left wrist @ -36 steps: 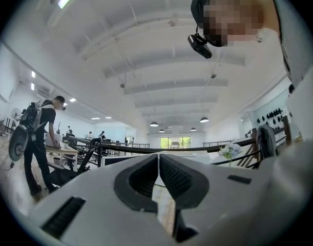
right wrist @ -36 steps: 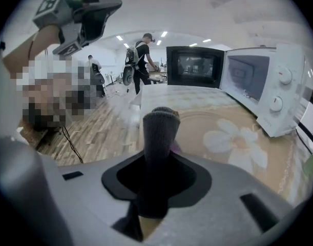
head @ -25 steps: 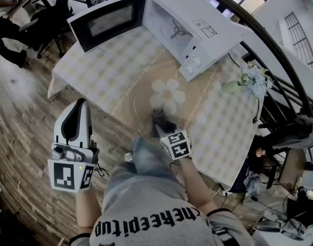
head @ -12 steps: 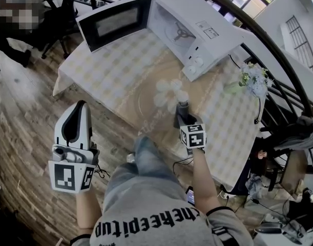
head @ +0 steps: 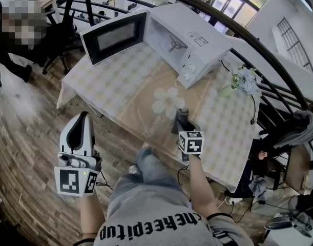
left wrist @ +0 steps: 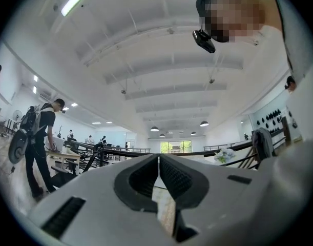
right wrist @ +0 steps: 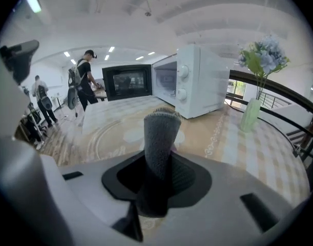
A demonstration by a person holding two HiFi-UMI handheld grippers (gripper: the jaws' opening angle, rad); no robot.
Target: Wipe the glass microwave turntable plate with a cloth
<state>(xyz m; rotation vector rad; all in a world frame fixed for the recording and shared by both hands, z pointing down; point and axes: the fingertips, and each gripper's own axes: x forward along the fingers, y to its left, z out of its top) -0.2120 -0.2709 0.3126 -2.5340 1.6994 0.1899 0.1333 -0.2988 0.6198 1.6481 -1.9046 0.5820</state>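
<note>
The glass turntable plate [head: 146,110] lies flat on the checked tablecloth in front of the microwave, a pale flower pattern showing through it; its rim arcs show in the right gripper view [right wrist: 102,132]. My right gripper [head: 182,120] is at the plate's right side, shut on a grey cloth [head: 183,111]. The cloth [right wrist: 160,135] sticks up in a folded roll from between the jaws [right wrist: 159,176]. Whether it touches the glass, I cannot tell. My left gripper [head: 83,118] is off the table over the wooden floor, shut and empty [left wrist: 158,163].
A white microwave [head: 189,37] stands at the back of the table with its door [head: 115,36] swung open to the left. A vase of pale flowers [head: 244,81] stands at the right by a dark railing [head: 279,65]. The near table edge [head: 120,123] lies between my grippers.
My right gripper has carried the cloth from the plate's near edge to its right side. The left gripper has stayed low at the left.
</note>
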